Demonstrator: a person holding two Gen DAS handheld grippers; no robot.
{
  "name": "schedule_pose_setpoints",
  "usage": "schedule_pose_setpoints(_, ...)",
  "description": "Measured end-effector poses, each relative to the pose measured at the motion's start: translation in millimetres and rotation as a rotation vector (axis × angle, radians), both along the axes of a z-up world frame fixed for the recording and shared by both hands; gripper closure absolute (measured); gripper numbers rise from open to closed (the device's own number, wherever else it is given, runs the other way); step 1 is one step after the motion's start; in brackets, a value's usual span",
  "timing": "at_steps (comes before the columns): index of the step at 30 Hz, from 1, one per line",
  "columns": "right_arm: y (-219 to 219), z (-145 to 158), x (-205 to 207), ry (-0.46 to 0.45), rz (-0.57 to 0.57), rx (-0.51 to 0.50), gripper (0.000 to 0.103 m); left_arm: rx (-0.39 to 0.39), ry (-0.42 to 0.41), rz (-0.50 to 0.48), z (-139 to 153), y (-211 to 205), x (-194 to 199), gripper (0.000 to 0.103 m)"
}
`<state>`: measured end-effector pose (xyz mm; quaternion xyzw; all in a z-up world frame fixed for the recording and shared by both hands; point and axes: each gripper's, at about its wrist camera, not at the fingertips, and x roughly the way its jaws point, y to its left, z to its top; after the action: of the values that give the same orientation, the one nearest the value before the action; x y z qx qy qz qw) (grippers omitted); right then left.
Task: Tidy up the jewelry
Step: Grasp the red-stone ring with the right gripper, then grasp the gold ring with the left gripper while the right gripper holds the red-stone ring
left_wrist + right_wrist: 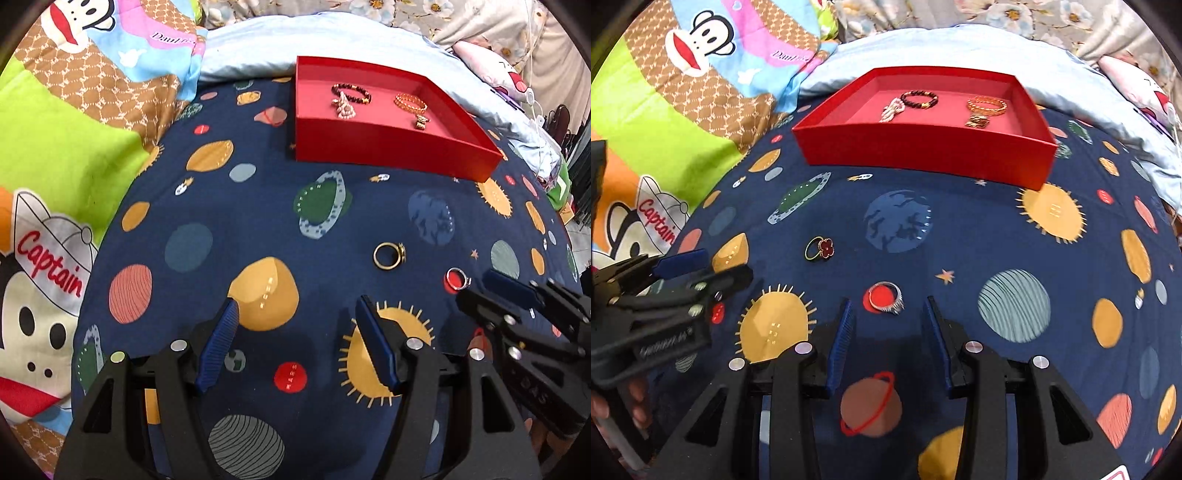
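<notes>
A red tray [388, 147] [923, 155] sits at the far side of the planet-print bedspread. In it lie a dark bead bracelet [351, 92] [919, 99], a pale chain [343, 107] [892, 109], a gold bracelet [410, 103] [986, 105] and a small gold piece [420, 122] [977, 121]. A gold ring with a red clover [388, 255] [820, 249] and a silver ring [458, 278] [886, 297] lie on the spread. My left gripper [295, 306] is open and empty, short of the gold ring. My right gripper [888, 306] [476, 284] is open around the silver ring.
Cartoon monkey bedding [55, 184] [665, 110] is piled at the left. A light blue pillow [258, 44] [960, 48] lies behind the tray. White cables [535, 103] hang at the far right. The bed edge drops off at the right.
</notes>
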<state>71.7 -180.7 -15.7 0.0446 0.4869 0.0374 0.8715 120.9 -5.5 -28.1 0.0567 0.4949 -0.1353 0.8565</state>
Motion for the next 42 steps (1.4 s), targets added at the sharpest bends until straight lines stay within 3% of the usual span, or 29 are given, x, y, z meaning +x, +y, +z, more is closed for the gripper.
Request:
schedule_pose_setpoints(3,2,-4,6,0.007,0.009,0.0,0.067,0.001,0.003,-0.003,-1,1,-2,0.04)
schedule_pose_setpoints(11,-3,-5,2,0.011,0.001,-0.007,0.095,-0.011,0.009,-0.015,0,-1,-5,0.04)
schedule_pose_setpoints(28,-42,10,-33,-0.015,-0.134,0.051,0.095,-0.107,-0.004,-0.077,3,-47,3,0.043)
schedule_pose_setpoints(36,-52,13,-36,-0.025,-0.149,0.073,0.095,-0.027,-0.005,-0.009,-13,-46,21,0.047)
schedule_pose_setpoints(42,-51,12,-34,-0.025,-0.143,0.084,0.095,-0.026,-0.008,0.03,-11,-34,32,0.047)
